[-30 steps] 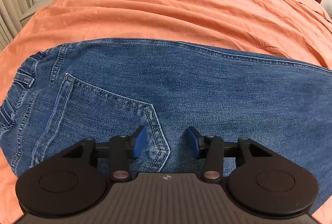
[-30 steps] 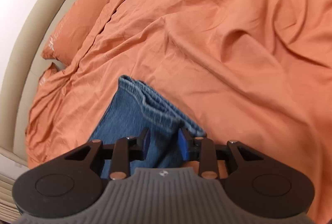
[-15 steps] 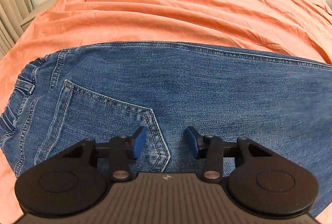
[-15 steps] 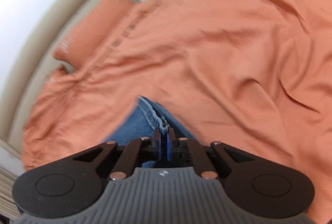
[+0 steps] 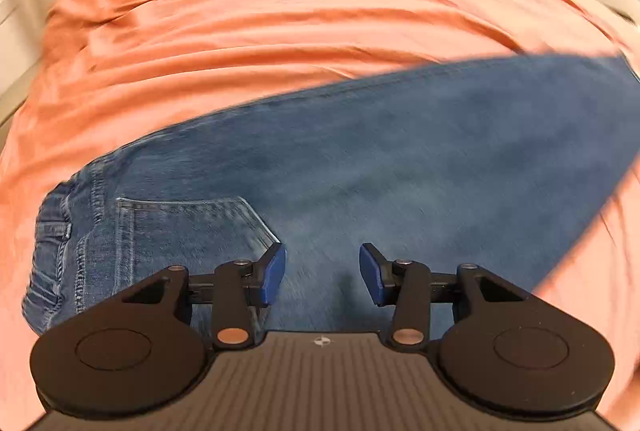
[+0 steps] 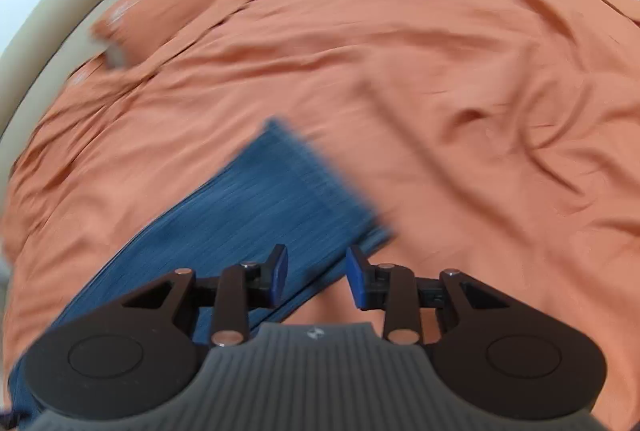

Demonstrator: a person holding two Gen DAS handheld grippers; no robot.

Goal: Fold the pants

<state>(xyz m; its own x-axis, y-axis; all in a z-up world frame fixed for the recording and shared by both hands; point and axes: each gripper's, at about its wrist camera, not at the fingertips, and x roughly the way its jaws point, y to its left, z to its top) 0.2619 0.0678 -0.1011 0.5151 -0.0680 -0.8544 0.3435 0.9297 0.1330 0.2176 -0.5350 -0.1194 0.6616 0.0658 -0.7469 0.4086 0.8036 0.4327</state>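
Both grippers are pointing steeply down rn, both views are smearing w/ motion blur. Left gripper [image 5: 322, 273] is sitting about half open, blue pads [image 5: 273, 273] facing each other w/ a clear gap, nothing pinched btwn them, no cloth touching either pad. Right gripper [image 6: 316, 277] is opening its jaws, gap's narrower than the left's, nothing gripped btwn its pads [image 6: 280, 269] either. No hand or sleeve showing in either cam.
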